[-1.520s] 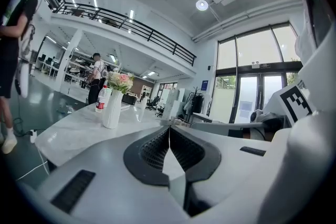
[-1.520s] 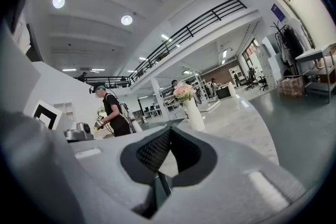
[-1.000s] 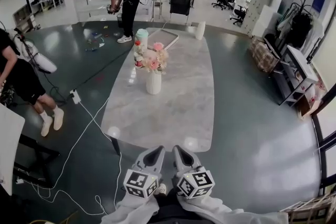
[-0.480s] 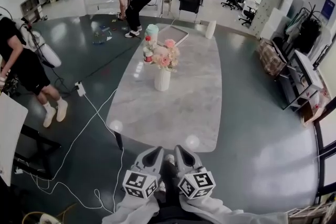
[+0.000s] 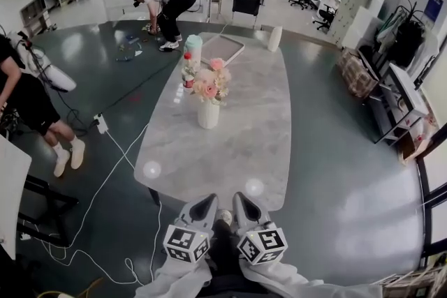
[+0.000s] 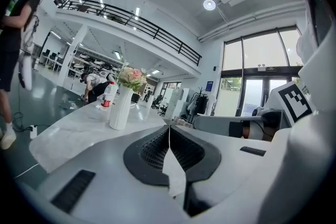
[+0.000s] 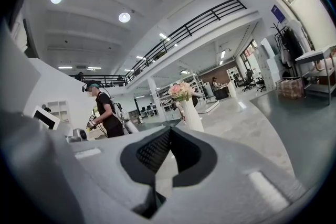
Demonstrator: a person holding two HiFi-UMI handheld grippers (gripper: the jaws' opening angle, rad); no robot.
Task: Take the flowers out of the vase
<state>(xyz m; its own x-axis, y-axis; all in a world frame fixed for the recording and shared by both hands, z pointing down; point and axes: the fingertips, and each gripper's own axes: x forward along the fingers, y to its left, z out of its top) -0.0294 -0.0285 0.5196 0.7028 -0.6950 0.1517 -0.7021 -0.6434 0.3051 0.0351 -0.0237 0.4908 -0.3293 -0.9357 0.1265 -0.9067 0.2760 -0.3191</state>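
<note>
**A:** Entry one, the task's things: what do we list, and where?

**B:** We list the flowers [image 5: 208,82], pink and cream, standing in the white vase [image 5: 207,115]. The vase stands upright on the pale marbled counter [image 5: 237,150], in its far half and left of its middle.

**A:** And the tools?

**B:** We hold the left hand-held gripper [image 5: 207,206] and the right hand-held gripper [image 5: 243,204] side by side, close to each other, at the counter's near edge. Both point along the counter toward the vase. Each has its jaws closed pad against pad, gripping no thing.

**A:** How do we record vase against tool?

**B:** Well apart. The vase is ahead of both, with bare counter between. In the left gripper view it shows up and to the left of the closed jaws. In the right gripper view it shows just above them, slightly to the right.

**A:** Sundries on the counter?

**B:** A clear bottle [image 5: 186,73] with a red label, just beside the flowers on their left. A teal-lidded container [image 5: 193,49] behind it. A flat board [image 5: 222,50] at the far end. A white cylinder [image 5: 275,38] at the far right corner.

**A:** Beyond the counter?

**B:** One person [image 5: 164,2] bending over on the dark floor [image 5: 335,171], and a white cable [image 5: 115,164] trailing on the left.
</note>
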